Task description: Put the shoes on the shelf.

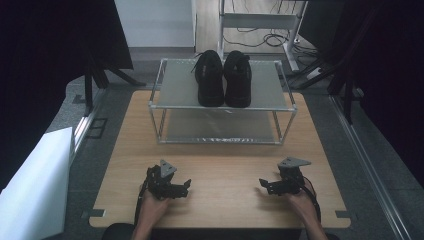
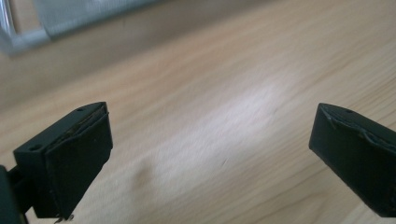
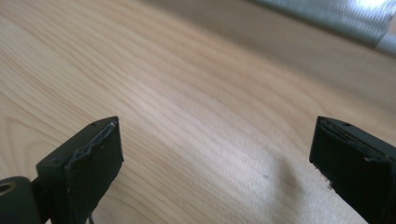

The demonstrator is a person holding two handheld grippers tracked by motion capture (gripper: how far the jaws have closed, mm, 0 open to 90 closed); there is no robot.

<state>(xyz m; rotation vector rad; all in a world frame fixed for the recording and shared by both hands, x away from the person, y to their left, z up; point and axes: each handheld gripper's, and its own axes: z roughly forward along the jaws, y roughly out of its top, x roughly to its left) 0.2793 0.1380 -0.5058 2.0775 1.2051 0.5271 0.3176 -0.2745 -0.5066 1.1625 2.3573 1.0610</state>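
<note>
In my two gripper views the rack's bottom rail (image 2: pixel 28 39) is blurred and cut off at the frame edge, at 11 o'clock in the left gripper view and at 1 o'clock (image 3: pixel 336 18) in the right one; I cannot make out more of it there. From the high view, the metal two-shelf rack (image 1: pixel 222 107) stands at 12 o'clock on the wooden table (image 1: pixel 222 165), and its top shelf carries a pair of black shoes (image 1: pixel 223 77), side by side, heels toward me. The lower shelf's far part is hidden under the top one. My left gripper (image 1: pixel 186 187) sits low at 7 o'clock, jaws wide apart over bare wood, gripping nothing. My right gripper (image 1: pixel 264 185) at 5 o'clock is likewise spread wide, nothing between its pads.
</note>
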